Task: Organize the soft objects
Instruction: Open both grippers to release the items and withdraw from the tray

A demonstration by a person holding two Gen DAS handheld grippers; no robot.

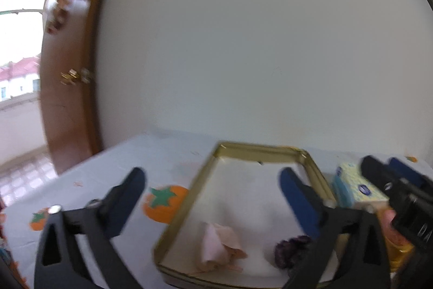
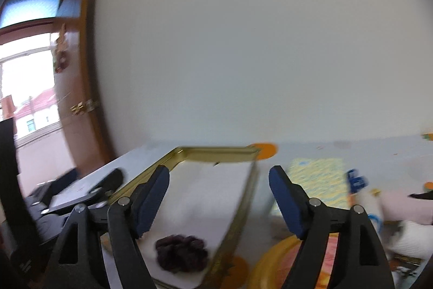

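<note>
The left hand-held gripper is hovering over the counter with its fingers spread wide and nothing between them. The right hand-held gripper is also hanging wide apart and is holding nothing.

A gold tray is sitting on the counter near the back edge, by the white wall. A pink cloth is lying inside the tray, close to its near edge. A dark purple scrunchie is lying in the tray too, just beside the cloth, toward the tray's near right corner.

A tissue pack is sitting on the counter just past the tray's right edge. Orange fruit pictures are showing on the counter cover to the left of the tray. A brown door is standing open beyond the counter's left edge.
</note>
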